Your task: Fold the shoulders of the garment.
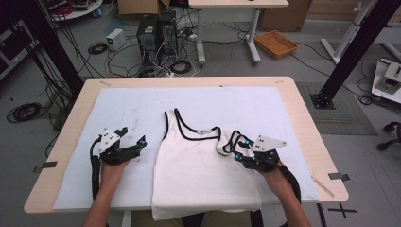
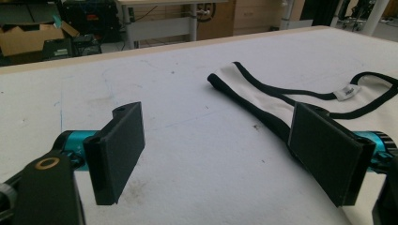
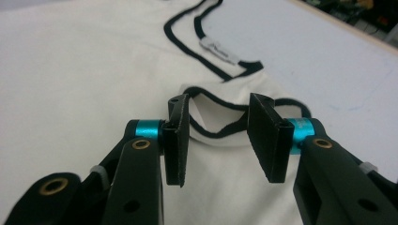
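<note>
A white vest (image 1: 198, 165) trimmed in black lies flat at the near edge of the tabletop, its hem hanging over that edge, probably spread for folding; its right strap is folded back on itself. The right gripper (image 1: 239, 147) hovers at that strap with its jaws partly apart, holding nothing; the left gripper (image 1: 133, 137) waits wide apart and empty just beside the vest's left side, over the white mat (image 1: 265, 104).

A lab — floor cables (image 1: 101, 47), computer towers (image 1: 156, 33), black rig frames (image 1: 357, 45).
</note>
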A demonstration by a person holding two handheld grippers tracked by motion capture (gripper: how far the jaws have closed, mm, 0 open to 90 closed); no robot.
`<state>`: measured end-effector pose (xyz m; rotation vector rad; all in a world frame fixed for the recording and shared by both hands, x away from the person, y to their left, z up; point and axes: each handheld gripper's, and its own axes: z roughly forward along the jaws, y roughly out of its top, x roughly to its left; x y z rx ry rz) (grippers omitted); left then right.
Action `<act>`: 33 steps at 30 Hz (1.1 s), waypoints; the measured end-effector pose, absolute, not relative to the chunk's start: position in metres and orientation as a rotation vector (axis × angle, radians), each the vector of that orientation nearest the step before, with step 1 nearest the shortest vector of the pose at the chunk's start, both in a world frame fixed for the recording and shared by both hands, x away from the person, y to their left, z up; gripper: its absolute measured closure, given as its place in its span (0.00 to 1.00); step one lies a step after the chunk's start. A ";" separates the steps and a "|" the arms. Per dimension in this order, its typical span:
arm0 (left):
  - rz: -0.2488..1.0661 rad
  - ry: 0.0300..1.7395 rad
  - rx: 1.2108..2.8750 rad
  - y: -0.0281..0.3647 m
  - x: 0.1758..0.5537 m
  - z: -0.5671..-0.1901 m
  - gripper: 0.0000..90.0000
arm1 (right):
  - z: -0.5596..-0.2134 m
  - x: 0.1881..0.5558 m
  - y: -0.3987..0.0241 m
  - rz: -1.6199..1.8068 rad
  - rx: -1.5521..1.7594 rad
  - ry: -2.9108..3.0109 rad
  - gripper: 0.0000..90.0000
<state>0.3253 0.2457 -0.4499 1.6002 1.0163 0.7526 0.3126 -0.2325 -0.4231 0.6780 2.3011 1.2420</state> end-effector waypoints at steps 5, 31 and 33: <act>0.756 1.017 1.609 0.245 0.326 -0.450 0.21 | -0.419 0.314 -0.208 1.213 0.602 2.328 0.66; 0.754 1.014 1.603 0.246 0.325 -0.449 0.21 | -0.434 0.303 -0.249 1.297 0.612 2.383 0.95; 0.740 1.033 1.599 0.247 0.324 -0.449 0.21 | -0.434 0.296 -0.251 1.288 0.593 2.444 0.95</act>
